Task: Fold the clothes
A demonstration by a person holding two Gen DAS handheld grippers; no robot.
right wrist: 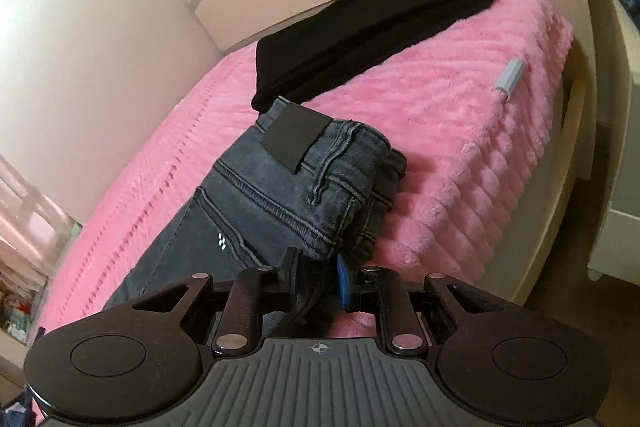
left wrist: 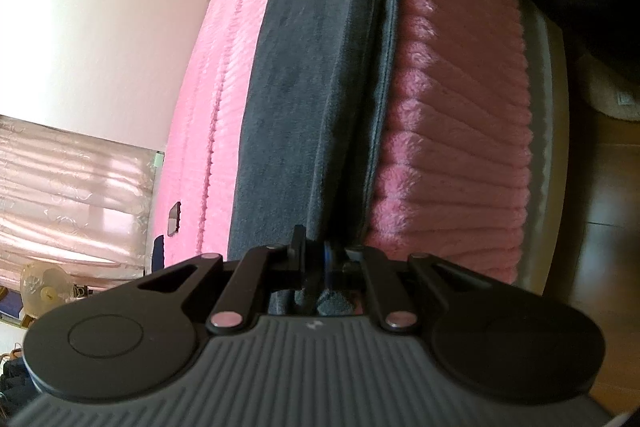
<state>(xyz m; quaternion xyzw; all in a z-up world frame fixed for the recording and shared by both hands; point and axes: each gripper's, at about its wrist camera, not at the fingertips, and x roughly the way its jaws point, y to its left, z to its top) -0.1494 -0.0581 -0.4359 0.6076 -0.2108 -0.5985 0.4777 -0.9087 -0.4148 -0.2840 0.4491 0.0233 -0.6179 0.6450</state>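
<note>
The grey jeans point(right wrist: 280, 183) lie on the pink blanket point(right wrist: 460, 131) that covers the bed, stretched along it close to the bed's long outer edge. In the right wrist view the waistband end is folded over on itself, with the dark patch point(right wrist: 294, 139) on the back of the waistband facing up and a small white mark point(right wrist: 221, 241) on the back pocket. The right gripper point(right wrist: 318, 281) is closed on the jeans: a bunch of dark denim sits between its two fingers, and one blue pad point(right wrist: 341, 281) presses against the cloth. Beyond the waistband, towards the far end of the bed, a black garment point(right wrist: 360, 35) lies flat on the blanket, its near end just beside the jeans. A small grey tube-shaped thing point(right wrist: 510, 77) rests on the blanket near the far outer corner. In the left wrist view the camera is turned on its side, and the leg of the jeans point(left wrist: 312, 87) runs away from it as a long dark grey strip, doubled along a seam, beside the ribbed edge of the blanket point(left wrist: 460, 147). The left gripper point(left wrist: 316, 263) pinches this end of the jeans, its fingers drawn close together with grey cloth bunched between and behind them. A curtain point(left wrist: 72, 195) shows in this view beyond the bed's other side.
</note>
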